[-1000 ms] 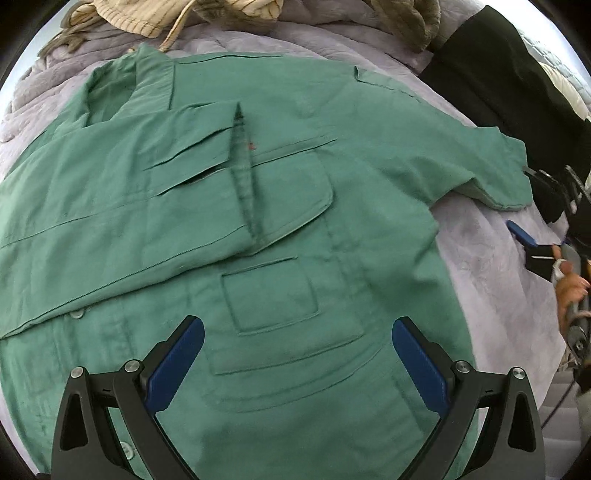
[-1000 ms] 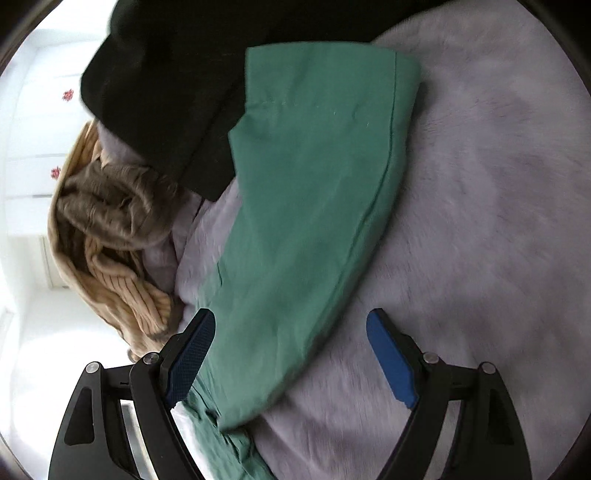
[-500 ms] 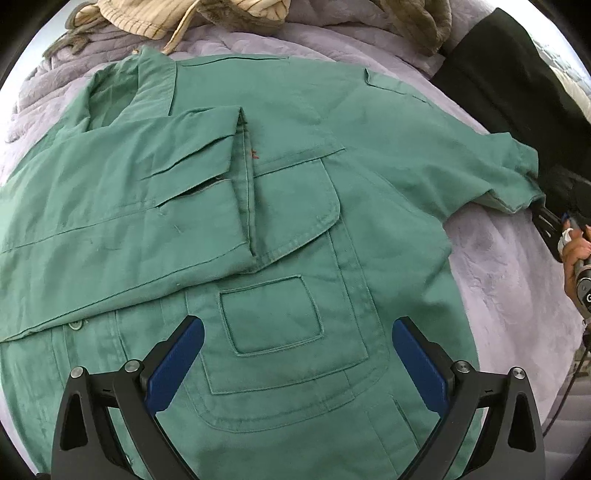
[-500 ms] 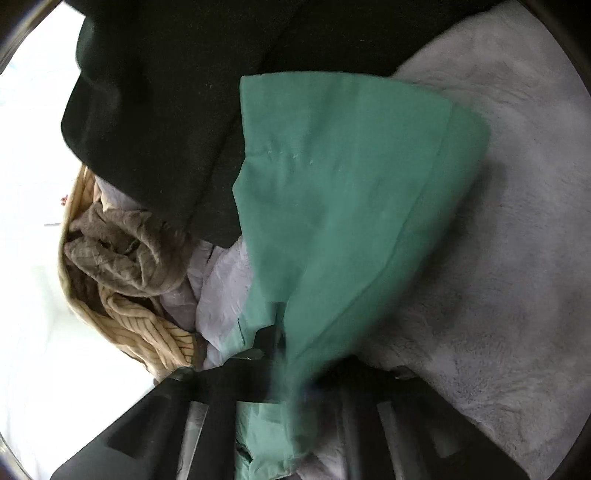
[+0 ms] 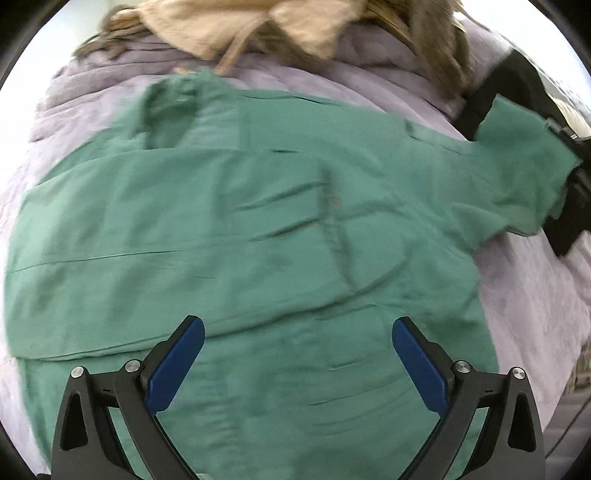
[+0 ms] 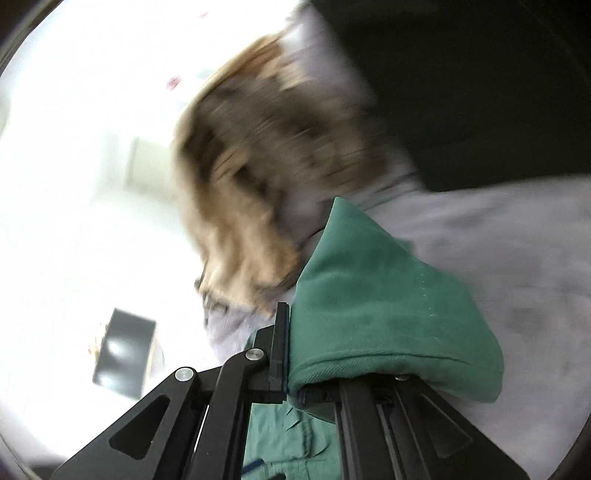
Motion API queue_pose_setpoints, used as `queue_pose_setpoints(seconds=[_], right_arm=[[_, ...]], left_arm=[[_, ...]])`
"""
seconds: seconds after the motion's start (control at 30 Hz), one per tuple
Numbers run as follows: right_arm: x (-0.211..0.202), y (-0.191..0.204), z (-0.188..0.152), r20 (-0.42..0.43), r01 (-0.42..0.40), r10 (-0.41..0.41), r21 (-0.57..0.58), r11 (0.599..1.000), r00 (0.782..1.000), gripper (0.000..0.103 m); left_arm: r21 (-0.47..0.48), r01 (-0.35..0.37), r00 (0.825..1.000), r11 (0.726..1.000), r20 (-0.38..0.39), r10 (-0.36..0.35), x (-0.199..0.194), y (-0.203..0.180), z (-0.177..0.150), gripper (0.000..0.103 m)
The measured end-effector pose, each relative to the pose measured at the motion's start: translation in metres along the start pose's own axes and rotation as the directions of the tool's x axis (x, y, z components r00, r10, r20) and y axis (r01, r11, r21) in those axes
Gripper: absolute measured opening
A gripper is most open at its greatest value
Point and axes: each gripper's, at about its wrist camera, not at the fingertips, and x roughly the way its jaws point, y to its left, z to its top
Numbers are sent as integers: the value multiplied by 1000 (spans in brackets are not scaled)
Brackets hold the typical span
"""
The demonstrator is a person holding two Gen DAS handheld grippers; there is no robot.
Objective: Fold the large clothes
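A green shirt point(image 5: 258, 236) lies spread flat across a pale lilac plush blanket point(image 5: 528, 295), filling most of the left wrist view from about 9 o'clock to 3 o'clock. Its collar sits near 11 o'clock, and one side is folded over the front, so that a long straight edge runs across the middle. The picture is blurred, so seams and pockets show only faintly.

The left gripper point(image 5: 297, 363) hangs above the lower part of the shirt at 6 o'clock. Its two blue-padded fingers point(image 5: 173, 365) stand wide apart with only the cloth far below between them; it holds nothing.

At about 2 o'clock in the same view, the shirt's short sleeve point(image 5: 524, 166) is lifted off the blanket and pulled outward, with a dark gripper body at its end against the frame edge.

The right wrist view shows that grip close up. The right gripper point(image 6: 291, 373) is clamped tight on the sleeve's hem point(image 6: 369, 365), its jaws pressed together with the green cloth pinched between them and draped over the right-hand finger. More green fabric hangs below at 6 o'clock.

Beyond the shirt, a tan and brown knitted heap point(image 5: 295, 22) lies at 12 o'clock on the blanket, and a black garment point(image 6: 480, 92) sits at 1 o'clock in the right wrist view. The background at 9 o'clock there is washed out in bright white.
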Motion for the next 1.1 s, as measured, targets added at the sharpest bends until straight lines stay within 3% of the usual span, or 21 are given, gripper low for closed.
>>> queue_pose_setpoints(seconds=[0.17, 0.23, 0.33, 0.5, 0.6, 0.67, 0.7, 0.73, 0.8, 0.9, 0.97, 1.0, 1.03, 1.1], right_arm=[[65, 95, -44, -137, -59, 28, -229, 972, 990, 4], [97, 126, -72, -212, -101, 41, -280, 955, 976, 4], [153, 158, -129, -327, -110, -12, -354, 929, 945, 4], [225, 156, -210, -438, -22, -175, -410, 912, 882, 8], [255, 135, -242, -482, 69, -287, -421, 905, 828, 9], [261, 120, -251, -510, 116, -326, -400, 909, 796, 15], [261, 115, -253, -521, 129, -328, -382, 915, 788, 27], [256, 109, -253, -527, 138, -319, -354, 925, 788, 42], [241, 103, -249, -503, 164, -309, -313, 936, 807, 52], [214, 88, -235, -430, 218, -282, -192, 957, 858, 52], [207, 80, -225, -387, 262, -288, -120, 958, 876, 52], [207, 75, -220, -367, 278, -289, -82, 957, 884, 42], [208, 76, -216, -356, 283, -290, -72, 956, 888, 17], [217, 93, -212, -318, 282, -320, -160, 946, 892, 16]], left_arm=[[-78, -32, 999, 996, 25, 34, -15, 51, -4, 102], [-110, -52, 998, 993, 33, 56, -21, 74, -7, 102], [-160, -87, 995, 983, 39, 94, -30, 111, -13, 102], [-214, -130, 990, 968, 22, 138, -38, 153, -24, 102], [-225, -137, 989, 965, 21, 145, -41, 174, -29, 102], [-230, -142, 988, 963, 19, 151, -42, 184, -31, 102], [-237, -141, 988, 961, 21, 150, -43, 190, -32, 102], [-242, -138, 989, 960, 23, 148, -42, 194, -31, 102], [-262, -127, 990, 957, 34, 140, -44, 202, -32, 102], [-281, -109, 991, 954, 46, 126, -47, 207, -37, 102], [-292, -101, 991, 951, 50, 121, -47, 210, -36, 102], [-298, -98, 992, 950, 52, 119, -48, 211, -36, 102], [-302, -96, 991, 948, 55, 118, -50, 212, -37, 102], [-313, -96, 990, 945, 72, 124, -57, 218, -40, 102]])
